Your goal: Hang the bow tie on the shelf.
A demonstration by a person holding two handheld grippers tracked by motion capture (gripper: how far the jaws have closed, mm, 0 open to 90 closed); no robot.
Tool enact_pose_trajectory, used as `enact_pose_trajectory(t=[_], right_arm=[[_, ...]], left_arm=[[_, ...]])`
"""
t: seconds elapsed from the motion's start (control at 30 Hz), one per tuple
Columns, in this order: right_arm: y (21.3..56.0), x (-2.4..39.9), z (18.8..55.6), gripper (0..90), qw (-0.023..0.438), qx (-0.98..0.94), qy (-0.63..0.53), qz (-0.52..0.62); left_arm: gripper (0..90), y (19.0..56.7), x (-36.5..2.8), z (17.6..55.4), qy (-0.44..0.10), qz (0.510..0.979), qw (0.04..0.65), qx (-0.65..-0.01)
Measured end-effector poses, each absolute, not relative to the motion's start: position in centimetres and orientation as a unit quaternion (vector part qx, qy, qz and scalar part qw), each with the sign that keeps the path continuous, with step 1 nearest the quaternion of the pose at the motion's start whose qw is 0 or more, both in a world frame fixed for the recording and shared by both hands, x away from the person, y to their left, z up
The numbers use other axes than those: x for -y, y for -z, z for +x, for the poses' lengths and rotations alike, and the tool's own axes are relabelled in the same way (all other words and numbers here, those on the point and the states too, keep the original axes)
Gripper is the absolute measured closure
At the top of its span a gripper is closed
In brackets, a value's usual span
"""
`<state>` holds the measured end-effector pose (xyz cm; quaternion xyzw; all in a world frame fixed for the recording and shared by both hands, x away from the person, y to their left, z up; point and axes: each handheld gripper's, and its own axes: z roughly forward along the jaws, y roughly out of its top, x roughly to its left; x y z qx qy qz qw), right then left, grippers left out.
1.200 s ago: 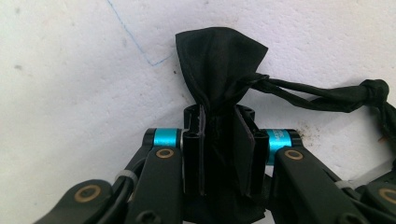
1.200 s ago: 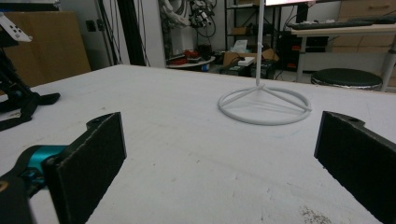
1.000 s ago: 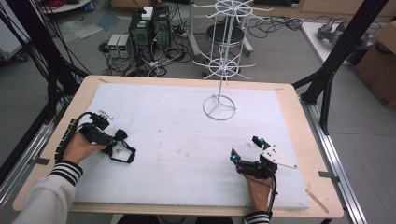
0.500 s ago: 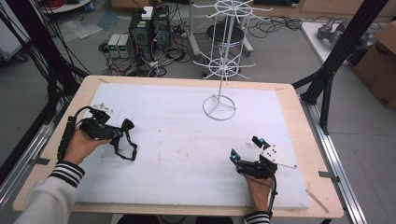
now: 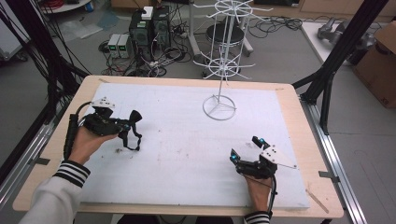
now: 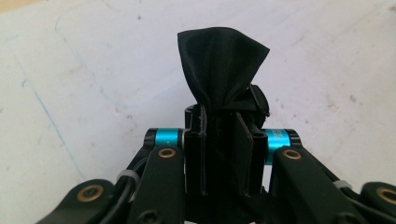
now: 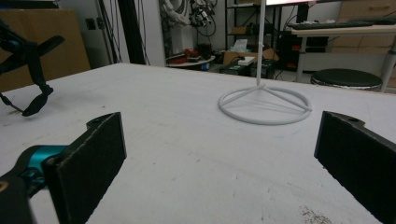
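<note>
Black, white and teal over a pale wood border

The surface (image 5: 187, 154) is covered in white, marked with faint grey smudges and a thin blue line, and is edged in light wood. A black fabric piece (image 6: 219, 65) with a black strap is seen at the black left claw (image 5: 133, 122), whose joints are banded in teal. The right claw (image 5: 245, 148) is black with teal tips and a grey plate. The wire stand (image 5: 219, 105) is white. A sleeve (image 5: 72, 172) is striped black and white.
</note>
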<state>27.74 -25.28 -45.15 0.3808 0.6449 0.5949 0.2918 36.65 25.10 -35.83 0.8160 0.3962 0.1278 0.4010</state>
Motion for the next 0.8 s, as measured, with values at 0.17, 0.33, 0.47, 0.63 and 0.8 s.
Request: enact_pose_trajectory(t=[0.17,0.33,0.47,0.63,0.8], right_arm=[[45.1,25.3,27.7,1.0,0.292,-0.645,-0.594,0.381],[45.1,25.3,27.7,1.0,0.292,-0.646,-0.595,0.380],[45.2,25.3,27.8,1.0,0.293,-0.646,-0.594,0.379],[45.1,25.2,27.7,1.0,0.293,-0.647,-0.592,0.380],[45.2,25.2,27.8,1.0,0.295,-0.647,-0.593,0.378]], left_arm=[[75.5,35.2,-24.7,36.5,-0.135,0.802,0.430,-0.391],[75.5,34.6,-23.8,36.3,-0.144,0.787,0.458,-0.388],[75.5,34.1,-22.7,36.2,-0.148,0.777,0.477,-0.383],[75.6,33.4,-21.2,36.2,-0.146,0.769,0.496,-0.376],[75.6,32.5,-19.7,36.3,-0.146,0.766,0.510,-0.363]])
